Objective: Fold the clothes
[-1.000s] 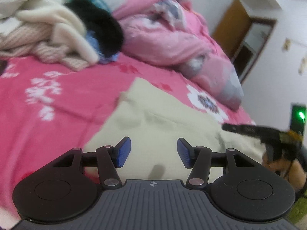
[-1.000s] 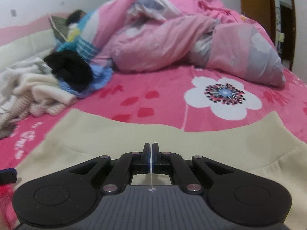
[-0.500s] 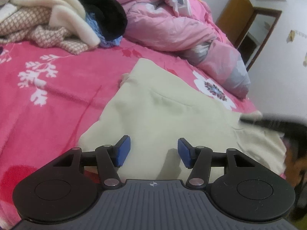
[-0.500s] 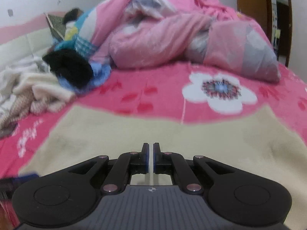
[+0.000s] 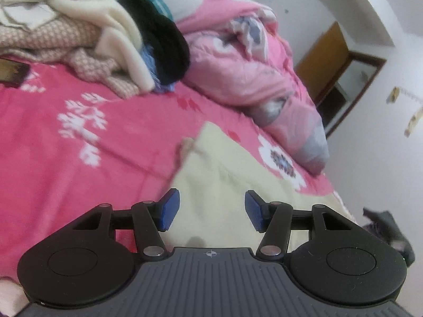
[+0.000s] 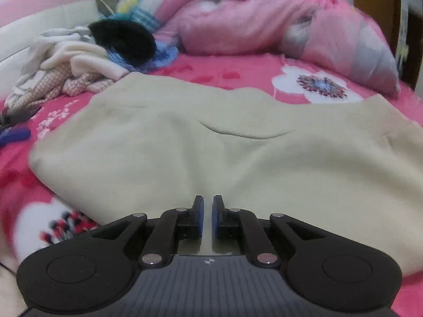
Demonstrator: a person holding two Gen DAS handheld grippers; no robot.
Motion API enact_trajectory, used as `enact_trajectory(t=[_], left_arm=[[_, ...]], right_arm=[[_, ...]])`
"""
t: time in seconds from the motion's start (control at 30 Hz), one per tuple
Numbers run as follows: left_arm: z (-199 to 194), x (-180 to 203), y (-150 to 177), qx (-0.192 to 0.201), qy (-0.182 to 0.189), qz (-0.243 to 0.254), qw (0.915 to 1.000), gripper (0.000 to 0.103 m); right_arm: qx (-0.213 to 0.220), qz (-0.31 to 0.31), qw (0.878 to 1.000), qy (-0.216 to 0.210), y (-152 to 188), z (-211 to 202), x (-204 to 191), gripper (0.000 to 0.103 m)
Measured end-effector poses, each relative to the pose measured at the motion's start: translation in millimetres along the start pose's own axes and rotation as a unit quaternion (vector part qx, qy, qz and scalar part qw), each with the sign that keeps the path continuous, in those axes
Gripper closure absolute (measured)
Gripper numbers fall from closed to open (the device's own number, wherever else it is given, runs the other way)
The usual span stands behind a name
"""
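Fingers of the right gripper (image 6: 207, 218) pinch the cream garment's (image 6: 238, 142) near hem at 6 o'clock on the bed (image 6: 232, 71); left gripper (image 5: 208, 210) fingers gape, empty (over its edge). One-sided pulling could skew, bunching the cloth toward the clothes pile (image 6: 79, 60) at 10 o'clock.

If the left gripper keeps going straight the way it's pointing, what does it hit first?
Most likely the cream garment spread on the pink bedsheet. The left gripper is open with that fabric right between and ahead of its fingers; how far above it the gripper sits is unclear.
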State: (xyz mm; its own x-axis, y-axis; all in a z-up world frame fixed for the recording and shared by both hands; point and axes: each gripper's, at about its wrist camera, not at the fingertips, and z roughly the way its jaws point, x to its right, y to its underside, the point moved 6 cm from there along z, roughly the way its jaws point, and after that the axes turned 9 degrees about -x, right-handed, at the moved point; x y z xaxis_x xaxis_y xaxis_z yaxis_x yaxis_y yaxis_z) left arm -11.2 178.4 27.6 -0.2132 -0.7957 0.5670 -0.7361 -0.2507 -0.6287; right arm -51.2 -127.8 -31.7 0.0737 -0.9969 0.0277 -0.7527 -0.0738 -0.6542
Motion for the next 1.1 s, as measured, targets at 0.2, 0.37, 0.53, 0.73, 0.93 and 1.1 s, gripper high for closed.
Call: enact_trajectory(t=[0.2, 0.37, 0.53, 0.73, 0.93, 1.1], left_arm=[[-21.5, -24.3, -10.4, 0.015, -0.001, -0.050, 0.9987, 0.048], [-28.7, -38.0, -12.5, 0.011, 0.002, -0.077, 0.9970, 0.047], [-25.9, -46.6, -10.8, -0.004, 0.009, -0.093, 0.9956, 0.045], [-10.7, -52.2, -10.4, -0.027, 0.028, -0.104, 0.9938, 0.041], [13.9, -55.5, -27.4, -0.040, 0.080, -0.154, 0.9840, 0.032], [63.6, -48.2, -47.2, -0.112, 0.170, -0.193, 0.9598, 0.024]], right_arm=[[0.026, -0.102, 0.994, 0.012, -9.3, -9.1, -57.1, 0.082], [0.056, -0.231, 0.971, 0.010, -3.2, -0.7, -118.3, 0.066], [0.086, -0.355, 0.931, 0.007, 4.1, 7.6, -180.0, 0.052], [0.101, -0.335, 0.937, -0.002, -12.2, 15.5, -191.5, 0.087], [0.148, -0.253, 0.956, -0.019, -33.2, -16.7, -162.1, 0.089], [0.153, -0.236, 0.959, -0.029, -37.3, -28.5, -150.8, 0.088]])
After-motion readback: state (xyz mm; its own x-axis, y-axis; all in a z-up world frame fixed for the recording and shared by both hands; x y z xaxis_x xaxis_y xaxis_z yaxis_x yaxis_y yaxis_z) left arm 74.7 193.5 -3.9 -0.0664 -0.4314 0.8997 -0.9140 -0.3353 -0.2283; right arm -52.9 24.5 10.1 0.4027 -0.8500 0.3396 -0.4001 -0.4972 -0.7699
